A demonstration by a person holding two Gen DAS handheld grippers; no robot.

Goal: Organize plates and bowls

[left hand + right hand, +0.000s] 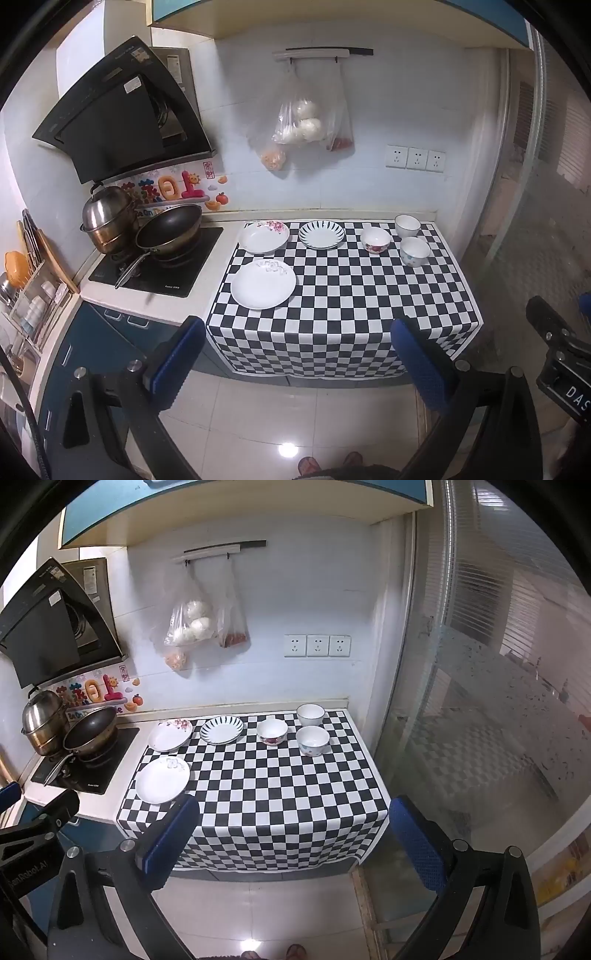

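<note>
On the black-and-white checkered cloth (351, 295) lie three plates: a white plate (263, 283) nearest, a floral plate (263, 236) behind it, and a striped-rim plate (321, 234) to its right. Three bowls stand at the far right: a flowered bowl (375, 239), a plain white bowl (407, 225) and a blue-patterned bowl (415, 251). The right wrist view has the same white plate (162, 780), striped-rim plate (221, 729) and bowls (272, 731). My left gripper (299, 350) and right gripper (293, 827) hang open before the counter's front edge, well short of the dishes, nothing between their blue pads.
Left of the cloth, a black wok (169, 230) and a steel pot (107, 218) sit on the cooktop (159, 266) under a range hood (122, 114). A dish rack (29, 295) stands far left. Food bags (299, 122) hang on the wall. A glass door (498, 701) bounds the right.
</note>
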